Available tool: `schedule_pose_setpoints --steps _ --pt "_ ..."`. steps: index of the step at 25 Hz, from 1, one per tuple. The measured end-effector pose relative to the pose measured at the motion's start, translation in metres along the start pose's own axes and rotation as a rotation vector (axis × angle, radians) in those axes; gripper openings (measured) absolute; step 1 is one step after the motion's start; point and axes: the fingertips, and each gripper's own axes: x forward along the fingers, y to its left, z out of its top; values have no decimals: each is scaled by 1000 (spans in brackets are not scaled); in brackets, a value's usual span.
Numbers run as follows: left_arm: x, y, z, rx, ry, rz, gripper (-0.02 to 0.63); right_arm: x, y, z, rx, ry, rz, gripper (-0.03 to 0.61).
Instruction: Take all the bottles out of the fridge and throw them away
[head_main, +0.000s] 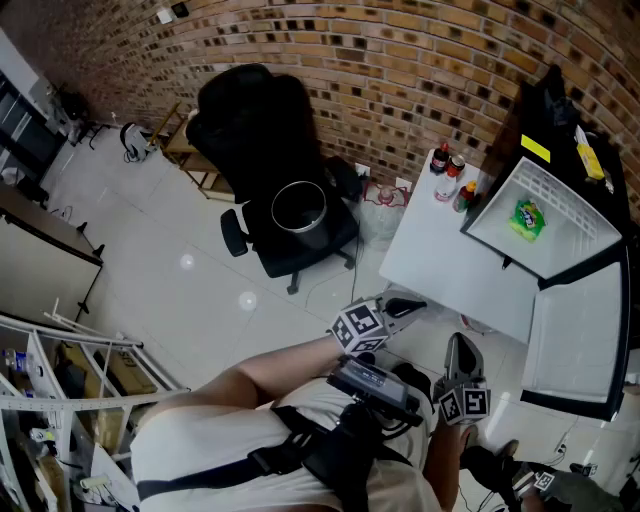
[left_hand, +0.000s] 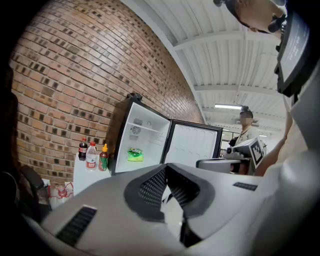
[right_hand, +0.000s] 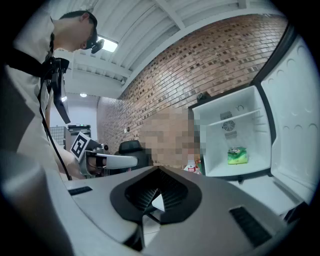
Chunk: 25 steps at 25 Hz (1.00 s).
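Fridge (head_main: 565, 215) stands open w/ its door (head_main: 580, 335) swung wide. A green packet (head_main: 527, 218) is all that shows inside. It lies on the compartment floor, under a white shelf (left_hand: 142, 129).

The three bottles stand in a tight group on the white counter (head_main: 450, 265), just beside the fridge on the side away from its door, nr the brick wall (head_main: 400, 60):
- a dark cola bottle (head_main: 439, 158), farthest from the fridge
- a clear bottle w/ red cap (head_main: 449, 180), in the middle
- a green bottle w/ yellow top (head_main: 466, 195), closest to the fridge

All three are upright. The left gripper view shows the same row.

A black office chair (head_main: 265, 130) sits well apart from the fridge, past the bottles' end of the counter. A round metal bin (head_main: 298, 208) rests on its seat. The bin's inside is dark, so contents can't be made out. A plastic bag w/ red print (head_main: 385, 195) lies on the floor btwn the chair and the counter.

Left tool (head_main: 408, 307) and right tool (head_main: 459, 345) are both held in front of the open fridge, well apart from it and from the bottles, aimed about level toward it. In its own view the left tool has its jaws closed together w/ nothing btwn them. The right tool's jaws are likewise closed and empty.
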Motion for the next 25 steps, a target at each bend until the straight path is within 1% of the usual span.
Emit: schedule_pose_setpoints --steps 5,8,10,12,14,18,21,25 --pt "20 20 3 4 14 15 0 16 -30 -2 30 -2 -10 3" --pt "32 27 -1 -4 43 10 0 22 -45 -9 48 7 -20 3" --pt "37 38 2 0 48 7 0 35 -56 -12 53 8 -21 3" --pt "36 58 15 8 34 30 0 63 -61 -12 55 3 26 3" --pt "45 68 34 12 49 40 0 83 -70 -4 49 -8 77 3" --pt "100 83 55 26 55 43 0 96 -129 26 15 -16 47 3" --pt "130 94 69 33 60 51 0 109 -162 28 28 -24 42 3" --pt "156 109 75 44 86 80 0 124 -195 28 52 -13 40 3"
